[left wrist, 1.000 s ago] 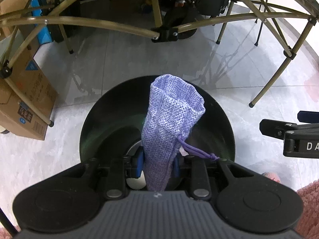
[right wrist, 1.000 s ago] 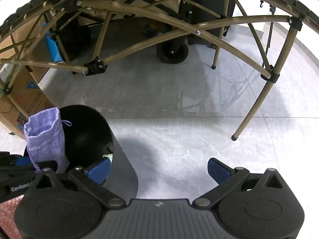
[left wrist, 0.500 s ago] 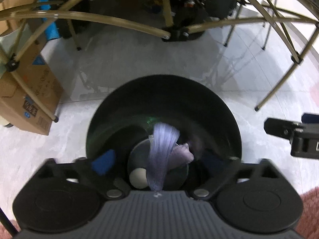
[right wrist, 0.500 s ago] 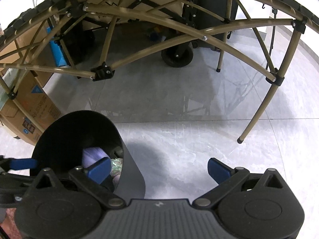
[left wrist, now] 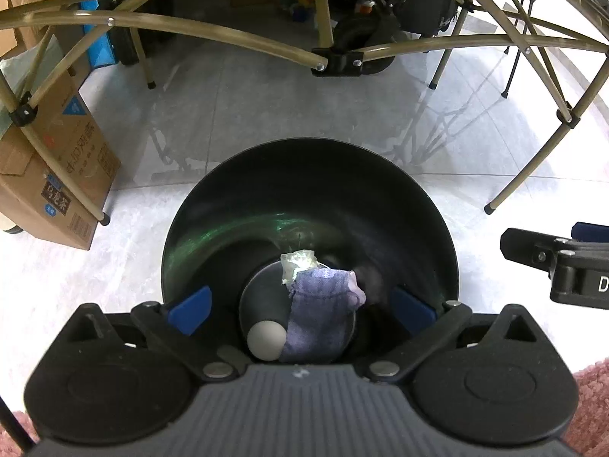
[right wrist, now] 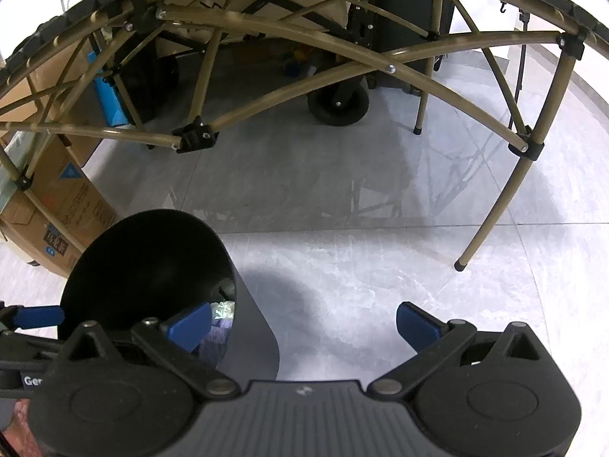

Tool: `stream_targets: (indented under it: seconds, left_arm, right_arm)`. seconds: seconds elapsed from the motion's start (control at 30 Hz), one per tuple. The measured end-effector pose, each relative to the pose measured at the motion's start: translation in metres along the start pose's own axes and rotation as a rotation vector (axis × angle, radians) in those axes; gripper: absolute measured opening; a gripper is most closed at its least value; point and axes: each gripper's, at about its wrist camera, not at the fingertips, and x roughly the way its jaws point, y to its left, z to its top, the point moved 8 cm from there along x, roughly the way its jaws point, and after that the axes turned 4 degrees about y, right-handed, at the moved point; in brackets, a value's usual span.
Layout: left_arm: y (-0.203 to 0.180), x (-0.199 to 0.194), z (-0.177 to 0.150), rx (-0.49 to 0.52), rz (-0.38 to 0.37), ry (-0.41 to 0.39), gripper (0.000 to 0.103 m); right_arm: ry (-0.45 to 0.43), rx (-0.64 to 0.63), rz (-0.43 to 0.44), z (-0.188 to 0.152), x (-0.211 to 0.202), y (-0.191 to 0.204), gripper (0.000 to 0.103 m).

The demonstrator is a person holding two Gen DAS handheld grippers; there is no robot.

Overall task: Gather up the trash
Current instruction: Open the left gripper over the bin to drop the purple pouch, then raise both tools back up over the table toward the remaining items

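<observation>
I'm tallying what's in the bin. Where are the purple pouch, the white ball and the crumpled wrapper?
purple pouch point(left wrist: 323, 316): left wrist view, middle of its knitted body.
white ball point(left wrist: 266, 341): left wrist view, centre of the ball.
crumpled wrapper point(left wrist: 298, 264): left wrist view, its shiny upper part.

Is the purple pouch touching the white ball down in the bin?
Touching. The left wrist view shows the purple pouch lying on the black bin's floor, its lower left edge pressed against the white ball, no gap between.

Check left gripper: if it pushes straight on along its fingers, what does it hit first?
Likely the purple pouch at the bottom of the black bin. The left gripper, open, points into the bin's mouth; depth is unclear.
</observation>
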Motion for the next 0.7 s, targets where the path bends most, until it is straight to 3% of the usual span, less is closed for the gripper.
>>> stream_targets:
  seconds: [0.37, 0.7]
  left_arm:
    - [0.000, -0.006, 0.001, 0.002, 0.014, -0.019, 0.103]
    - [0.002, -0.039, 0.015, 0.026, 0.054, -0.146, 0.103]
  right_arm:
    - [-0.005, 0.002, 0.002, 0.000, -0.001, 0.001, 0.103]
    - [-0.087, 0.004, 0.046, 0.010, -0.022, 0.009, 0.103]
